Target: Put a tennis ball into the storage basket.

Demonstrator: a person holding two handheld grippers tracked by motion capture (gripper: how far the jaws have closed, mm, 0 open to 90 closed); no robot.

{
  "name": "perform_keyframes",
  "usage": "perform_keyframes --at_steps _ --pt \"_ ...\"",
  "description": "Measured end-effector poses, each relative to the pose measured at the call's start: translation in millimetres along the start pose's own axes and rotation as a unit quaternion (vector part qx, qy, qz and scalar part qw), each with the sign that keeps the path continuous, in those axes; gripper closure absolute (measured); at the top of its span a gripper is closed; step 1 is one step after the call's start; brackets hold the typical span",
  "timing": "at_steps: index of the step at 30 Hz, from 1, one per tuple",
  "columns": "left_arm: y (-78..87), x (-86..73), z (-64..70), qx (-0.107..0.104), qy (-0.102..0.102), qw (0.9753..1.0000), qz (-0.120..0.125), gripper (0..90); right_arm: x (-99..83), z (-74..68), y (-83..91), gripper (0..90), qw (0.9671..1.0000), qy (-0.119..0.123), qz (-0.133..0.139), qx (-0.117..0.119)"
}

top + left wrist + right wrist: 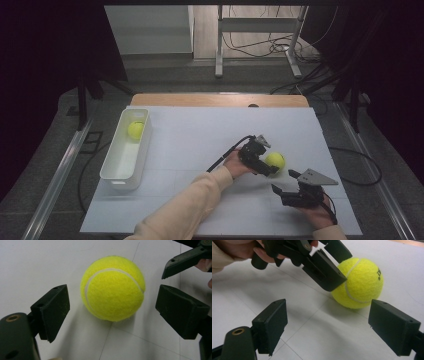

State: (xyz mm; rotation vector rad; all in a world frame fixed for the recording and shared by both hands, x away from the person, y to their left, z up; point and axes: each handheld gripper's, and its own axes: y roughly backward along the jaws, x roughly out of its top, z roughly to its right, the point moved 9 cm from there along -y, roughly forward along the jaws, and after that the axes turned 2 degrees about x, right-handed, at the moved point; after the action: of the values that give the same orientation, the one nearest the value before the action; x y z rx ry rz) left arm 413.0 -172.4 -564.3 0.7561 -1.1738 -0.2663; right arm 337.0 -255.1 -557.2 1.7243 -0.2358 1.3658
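Currently, my left gripper [112, 305] is straddling the tennis ball [113, 287], jaws spread, not touching. My right gripper [327, 325] is hovering nearby, released.

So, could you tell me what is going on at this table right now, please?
A person holds a gripper in each hand over a white table. The left gripper has its jaws open on either side of a tennis ball lying on the table, not yet closed on it. The right gripper waits nearby, jaws open and holding nothing. A second tennis ball already sits in the white bin at the left.
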Motion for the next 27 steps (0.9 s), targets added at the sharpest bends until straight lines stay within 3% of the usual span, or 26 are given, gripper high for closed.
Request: perform_keyframes --at_steps 13,17,21,27 --pt "-16.8 -0.2 2.5 -0.004 -0.007 0.9999 -0.013 16.2 -0.5 0.8 0.9 16.5 1.0000 0.001 -0.001 -0.002" --pt "-17.7 -0.8 2.2 -0.003 -0.008 0.9999 -0.014 25.0 -0.8 1.0 0.8 16.5 1.0000 0.001 -0.002 -0.002" --pt "-16.6 -1.2 1.5 -0.008 -0.002 0.9998 -0.015 25.8 -1.0 1.1 0.9 16.5 1.0000 0.002 -0.002 -0.002" --pt "-14.3 -0.9 0.8 0.001 -0.001 0.9998 -0.019 26.2 -1.0 1.1 1.1 16.5 1.0000 0.002 -0.001 -0.003"
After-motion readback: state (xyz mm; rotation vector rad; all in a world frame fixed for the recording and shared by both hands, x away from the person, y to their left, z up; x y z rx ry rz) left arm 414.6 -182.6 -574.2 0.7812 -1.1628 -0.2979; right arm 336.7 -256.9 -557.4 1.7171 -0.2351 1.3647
